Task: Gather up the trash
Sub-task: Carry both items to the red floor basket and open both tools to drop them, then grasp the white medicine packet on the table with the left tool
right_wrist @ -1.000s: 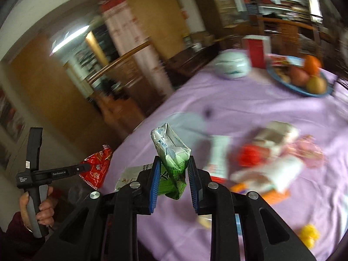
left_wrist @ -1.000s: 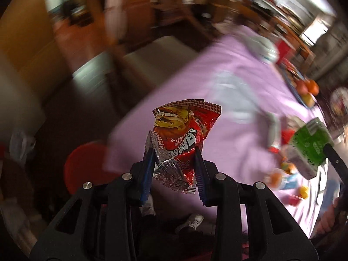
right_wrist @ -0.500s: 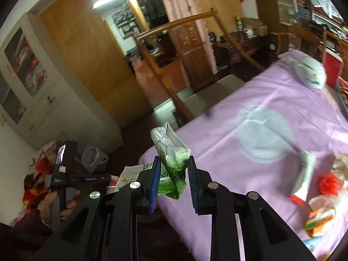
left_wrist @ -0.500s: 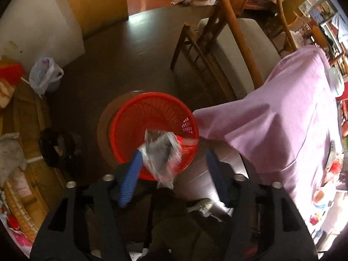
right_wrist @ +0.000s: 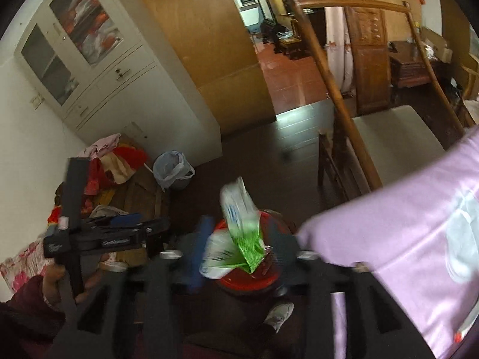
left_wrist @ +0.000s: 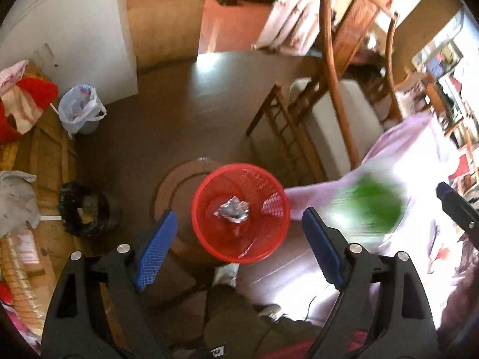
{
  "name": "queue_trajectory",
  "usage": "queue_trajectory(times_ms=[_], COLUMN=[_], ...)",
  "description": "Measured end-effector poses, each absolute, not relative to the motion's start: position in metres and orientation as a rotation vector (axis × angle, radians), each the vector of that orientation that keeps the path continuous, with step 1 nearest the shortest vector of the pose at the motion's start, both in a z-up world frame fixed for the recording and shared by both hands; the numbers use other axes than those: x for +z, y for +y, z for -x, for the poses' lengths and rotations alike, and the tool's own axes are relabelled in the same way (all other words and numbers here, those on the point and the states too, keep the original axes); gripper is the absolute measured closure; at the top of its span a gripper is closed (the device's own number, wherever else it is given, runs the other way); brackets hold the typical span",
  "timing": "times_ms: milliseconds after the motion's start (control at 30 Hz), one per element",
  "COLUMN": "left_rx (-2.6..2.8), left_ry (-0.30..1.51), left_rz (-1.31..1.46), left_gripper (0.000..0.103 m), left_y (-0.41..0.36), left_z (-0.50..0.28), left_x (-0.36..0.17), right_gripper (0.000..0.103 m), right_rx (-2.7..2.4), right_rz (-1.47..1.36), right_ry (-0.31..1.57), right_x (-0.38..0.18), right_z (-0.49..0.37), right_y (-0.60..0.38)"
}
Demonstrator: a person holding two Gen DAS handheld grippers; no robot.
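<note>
Inspector: Since half a second ago the left tongs have let go; the crumpled foil wrapper now lies inside the red basket, directly below and between the parted blue pads.

Clerk: And the right tongs?

Inspector: Blurred by motion. They have swung from over the worktop to above the red basket. The green-and-white packet sits between their fingers, but whether they are clamped on it or parting, I cannot tell.

Clerk: Basket position?

Inspector: On the dark floor, just beside the hanging edge of the purple cloth on the worktop, near the wooden chair.
</note>
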State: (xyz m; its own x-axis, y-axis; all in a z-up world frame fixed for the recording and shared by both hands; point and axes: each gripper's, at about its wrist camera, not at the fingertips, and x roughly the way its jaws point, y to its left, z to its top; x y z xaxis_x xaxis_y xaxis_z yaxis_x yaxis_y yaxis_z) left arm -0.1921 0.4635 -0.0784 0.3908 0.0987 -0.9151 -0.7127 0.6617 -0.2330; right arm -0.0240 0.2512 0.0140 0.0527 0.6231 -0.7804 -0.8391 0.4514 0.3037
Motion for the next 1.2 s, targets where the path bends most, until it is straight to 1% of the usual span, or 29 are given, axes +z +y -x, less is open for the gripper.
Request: queue_trajectory(times_ms=[100, 167, 233, 300, 433, 533, 633, 800, 1067, 1200], left_rx=[0.579, 0.554, 0.544, 0.519, 0.42, 0.31, 0.199, -0.042, -0.328, -0.403], left_ry=[1.077, 1.117, 1.144, 1.153, 1.158, 1.147, 1.133, 1.147, 1.183, 1.203], left_rz=[0.647, 0.613, 0.579, 0.545, 0.477, 0.408, 0.349, 0.189, -0.012, -0.084], left_gripper=[0.018, 0.018, 0.018, 0.018, 0.018, 0.017, 0.014, 0.012, 0.011, 0.011], left_y=[0.468, 0.466, 0.463, 0.458, 0.442, 0.414, 0.37, 0.268, 0.119, 0.058], left_z=[0.189, 0.179, 0.168, 0.15, 0.11, 0.068, 0.025, -0.037, -0.078, -0.095], left_x=[-0.078, -0.079, -0.081, -0.081, -0.078, -0.07, -0.061, -0.053, -0.063, -0.075], right_gripper=[0.051, 0.047, 0.034, 0.027, 0.015, 0.008, 0.006, 0.006, 0.006, 0.006], right_rx=[1.123, 1.095, 1.045, 0.992, 0.857, 0.726, 0.593, 0.371, 0.029, -0.115], right_rz=[0.261, 0.245, 0.225, 0.207, 0.157, 0.085, -0.019, -0.2, -0.347, -0.405], right_ry=[1.002, 0.999, 0.999, 0.993, 0.944, 0.904, 0.885, 0.865, 0.809, 0.791], right_x=[0.018, 0.018, 0.017, 0.018, 0.027, 0.035, 0.039, 0.038, 0.032, 0.025], right_z=[0.022, 0.018, 0.009, 0.002, -0.011, -0.02, -0.028, -0.022, 0.023, 0.054], right_y=[0.251, 0.244, 0.236, 0.221, 0.172, 0.118, 0.059, -0.043, -0.172, -0.227])
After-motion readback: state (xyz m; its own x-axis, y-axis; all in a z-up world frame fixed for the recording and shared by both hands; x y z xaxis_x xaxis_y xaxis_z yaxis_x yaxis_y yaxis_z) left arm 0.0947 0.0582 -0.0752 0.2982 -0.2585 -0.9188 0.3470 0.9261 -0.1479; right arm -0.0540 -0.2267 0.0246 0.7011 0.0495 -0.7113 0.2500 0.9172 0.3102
